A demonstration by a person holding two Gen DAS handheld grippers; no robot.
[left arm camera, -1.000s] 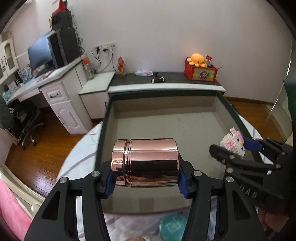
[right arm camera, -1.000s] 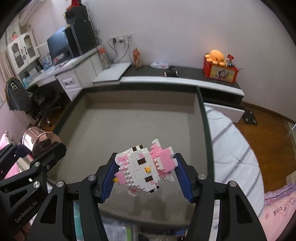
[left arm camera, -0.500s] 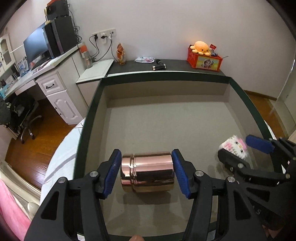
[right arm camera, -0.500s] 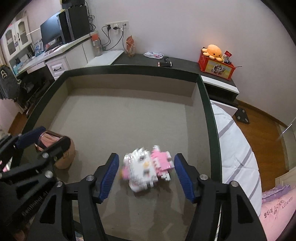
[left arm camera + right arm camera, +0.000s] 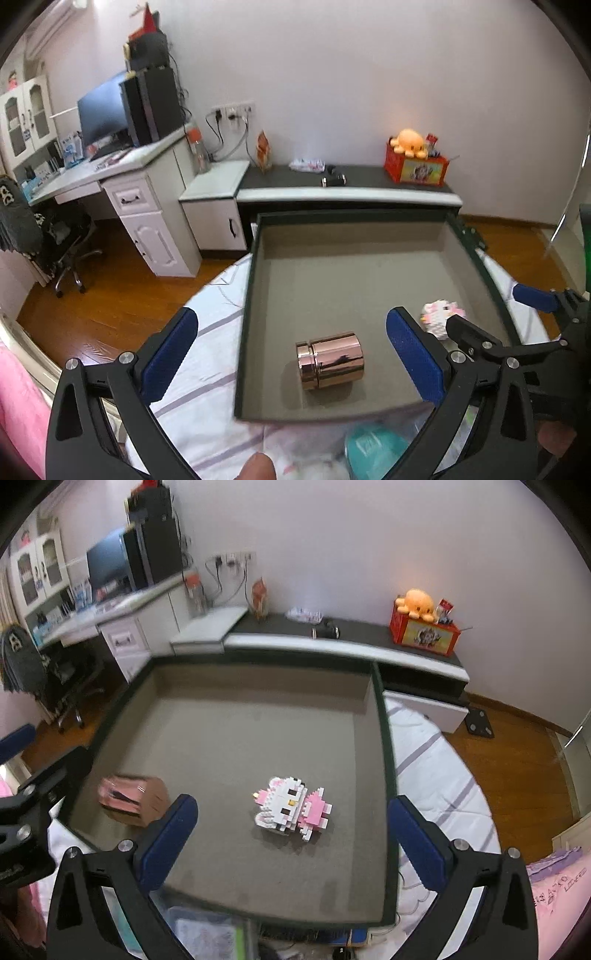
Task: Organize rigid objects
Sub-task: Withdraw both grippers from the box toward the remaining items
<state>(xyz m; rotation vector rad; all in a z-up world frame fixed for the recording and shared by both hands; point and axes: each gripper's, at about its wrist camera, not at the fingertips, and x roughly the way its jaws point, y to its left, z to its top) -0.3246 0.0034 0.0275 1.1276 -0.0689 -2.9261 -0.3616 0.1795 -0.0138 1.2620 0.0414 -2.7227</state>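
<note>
Left wrist: tray (image 5: pixel 255 295) holds copper canister (image 5: pixel 330 360), block cat (image 5: pixel 291 808); both hand-held grippers opening, empty.

The left gripper (image 5: pixel 291 354) hangs above the near edge of a shallow grey tray (image 5: pixel 332 266), its jaws opening wide with nothing pressed between the blue pads (image 5: pixel 170 356). A shiny copper tin (image 5: pixel 330 360) lies on its side on the tray floor. At three o'clock, a pink-and-white brick toy (image 5: pixel 441 314) sits partly behind the right gripper (image 5: pixel 498 317).
</note>
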